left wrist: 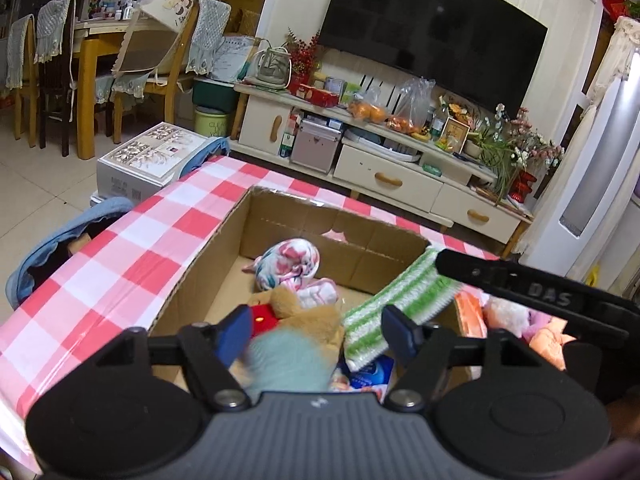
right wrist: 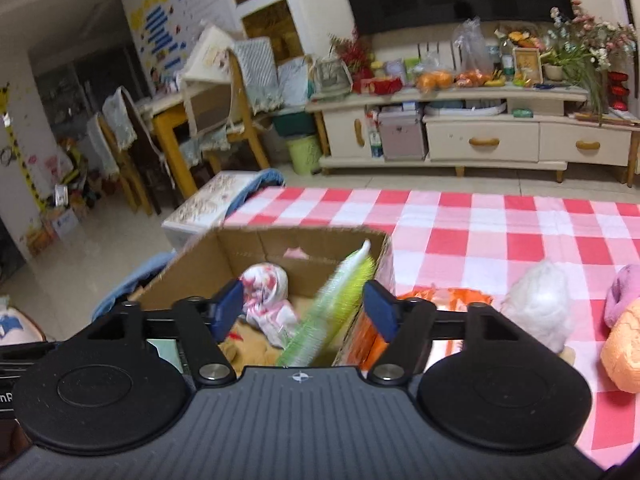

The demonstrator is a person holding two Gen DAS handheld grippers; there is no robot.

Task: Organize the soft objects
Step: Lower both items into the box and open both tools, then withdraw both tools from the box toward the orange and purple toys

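An open cardboard box [left wrist: 224, 240] stands on the red-checked table and holds a floral cloth bundle [left wrist: 290, 264], a tan plush toy [left wrist: 304, 314] and a blurred pale blue soft item [left wrist: 288, 364]. A green-and-white striped cloth [left wrist: 400, 304] drapes over the box's right wall; it shows blurred in the right wrist view [right wrist: 336, 300]. My left gripper [left wrist: 318, 330] is open over the box. My right gripper [right wrist: 304, 308] is open, with the striped cloth between its fingers. The box [right wrist: 224, 252] and floral bundle [right wrist: 266, 282] also show in that view.
To the right of the box lie an orange item [right wrist: 432, 296], a white fluffy item [right wrist: 540, 300], a pink item [right wrist: 624, 292] and a peach knit item [right wrist: 624, 344]. The right gripper's body [left wrist: 532, 292] crosses the left wrist view. A TV cabinet [right wrist: 480, 144], chairs and a floor box stand beyond.
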